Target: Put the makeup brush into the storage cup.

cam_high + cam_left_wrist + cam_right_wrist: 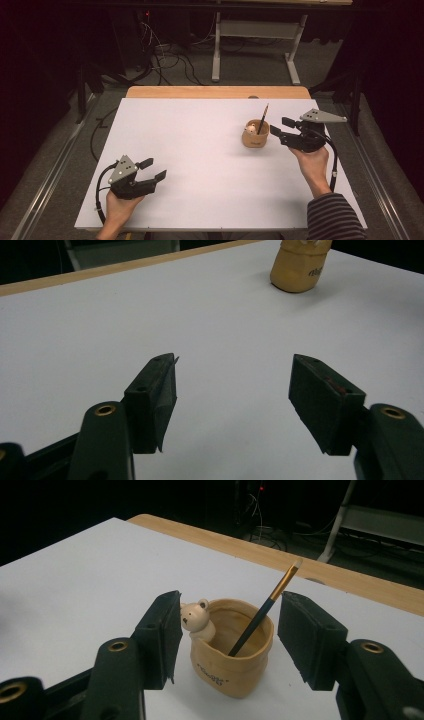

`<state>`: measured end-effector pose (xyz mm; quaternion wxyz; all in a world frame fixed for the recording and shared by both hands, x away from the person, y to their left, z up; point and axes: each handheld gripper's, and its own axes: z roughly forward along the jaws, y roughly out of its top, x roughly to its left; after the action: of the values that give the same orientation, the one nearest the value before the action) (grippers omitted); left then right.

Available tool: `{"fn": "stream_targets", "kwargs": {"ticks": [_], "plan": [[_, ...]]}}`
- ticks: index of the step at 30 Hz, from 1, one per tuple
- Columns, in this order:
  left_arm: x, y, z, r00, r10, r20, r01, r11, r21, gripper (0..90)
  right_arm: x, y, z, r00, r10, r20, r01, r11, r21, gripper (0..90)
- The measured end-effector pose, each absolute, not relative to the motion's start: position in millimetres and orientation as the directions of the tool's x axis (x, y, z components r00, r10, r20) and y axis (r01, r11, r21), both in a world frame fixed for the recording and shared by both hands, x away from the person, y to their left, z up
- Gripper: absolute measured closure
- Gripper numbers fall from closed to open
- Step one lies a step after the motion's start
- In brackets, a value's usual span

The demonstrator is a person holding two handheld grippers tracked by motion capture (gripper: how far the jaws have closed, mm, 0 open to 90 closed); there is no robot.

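Left gripper (156, 169) sits closest to me at about 7 o'clock on the white table (200, 150), held in the left hand (117, 205), jaws spread wide with nothing between them, hovering or resting low over bare tabletop. From its own camera I see the tan cup (299, 267) far off at 1 o'clock. Right gripper (280, 127) is at 3 o'clock, held in the right hand (315, 165), striped sleeve (332, 217) behind it. Its jaws are wide open, one either side of the cup (232, 652), not touching it as far as I can tell. Cup stands upright, small bear figure (196, 620) on its rim, dark pencil (265, 610) leaning inside, tip end up. Wooden edge strip (217, 92) runs along 12 o'clock.
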<state>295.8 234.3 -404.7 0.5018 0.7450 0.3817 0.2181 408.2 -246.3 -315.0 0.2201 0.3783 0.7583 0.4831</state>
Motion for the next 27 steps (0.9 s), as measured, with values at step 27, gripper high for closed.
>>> {"fn": "stream_targets", "kwargs": {"ticks": [27], "plan": [[295.5, 234.7, -404.5, 0.613, 0.788, -0.059, 0.348, -0.203, 0.915, 35.4, 381.5, -256.0, -316.2, -0.649, 0.76, 0.043, 0.344, 0.242, 0.907, 42.4]]}}
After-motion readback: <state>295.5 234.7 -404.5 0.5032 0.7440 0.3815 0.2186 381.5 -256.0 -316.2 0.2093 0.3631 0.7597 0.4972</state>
